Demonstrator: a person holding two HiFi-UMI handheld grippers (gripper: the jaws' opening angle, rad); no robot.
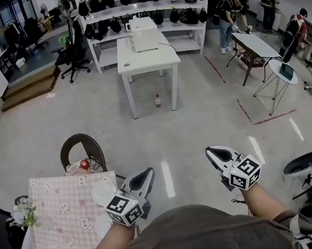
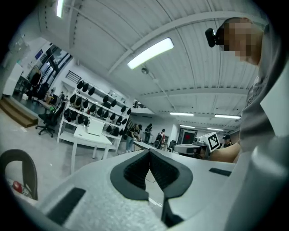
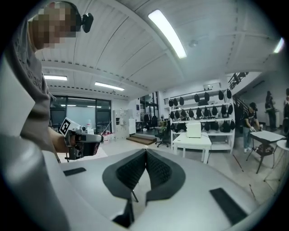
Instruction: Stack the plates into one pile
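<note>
Head view shows the left tongs (image 1: 147,173) and the right tongs (image 1: 211,152) held out in front of the person, well apart. Each pair is closed tip to tip, and both gripper views show nothing between the jaws. A white plate (image 1: 103,191) lies on the desk (image 1: 59,237), near the right edge of its pink patterned cloth and just beside the left tongs. A small red thing (image 1: 84,164) sits at the desk's far edge, with a dark chair (image 1: 79,145) behind it.

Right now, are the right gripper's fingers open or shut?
Shut. On the right gripper, the fingers touch at the tips, with nothing between them.
</note>
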